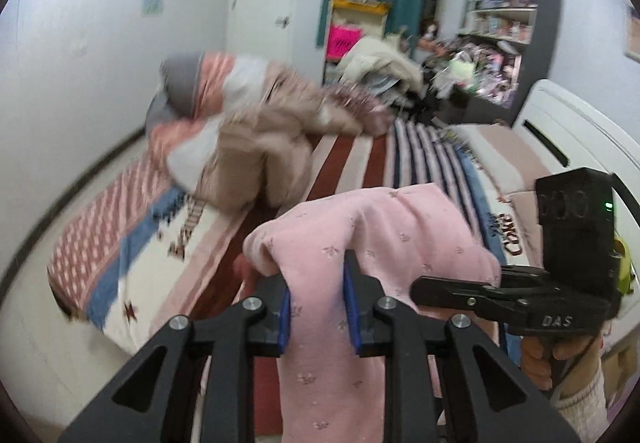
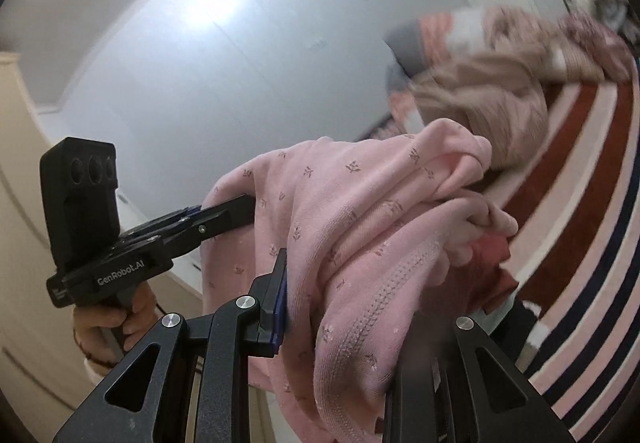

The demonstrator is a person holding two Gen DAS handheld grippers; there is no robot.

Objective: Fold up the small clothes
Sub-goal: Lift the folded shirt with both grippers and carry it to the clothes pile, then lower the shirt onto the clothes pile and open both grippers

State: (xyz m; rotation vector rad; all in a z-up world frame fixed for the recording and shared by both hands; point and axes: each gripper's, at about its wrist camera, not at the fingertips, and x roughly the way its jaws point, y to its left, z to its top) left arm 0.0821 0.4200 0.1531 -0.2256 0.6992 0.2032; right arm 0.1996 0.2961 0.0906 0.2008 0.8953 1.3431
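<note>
A small pink garment (image 1: 360, 243) with a tiny flower print hangs in the air above the bed, held by both grippers. My left gripper (image 1: 318, 307) is shut on its fabric, which bunches above the blue pads and drapes down between the fingers. The right gripper shows at the right of the left wrist view (image 1: 436, 289), its jaws closed into the cloth's edge. In the right wrist view the garment (image 2: 360, 227) drapes over my right gripper (image 2: 340, 307) and hides its right finger. The left gripper (image 2: 240, 209) grips the cloth's left edge there.
The bed (image 1: 344, 163) has a striped red, pink and navy cover. A pile of beige and pink clothes and bedding (image 1: 256, 123) lies at its far end. A white wall (image 2: 180, 43) is on the left. Cluttered shelves (image 1: 500, 43) stand at the back right.
</note>
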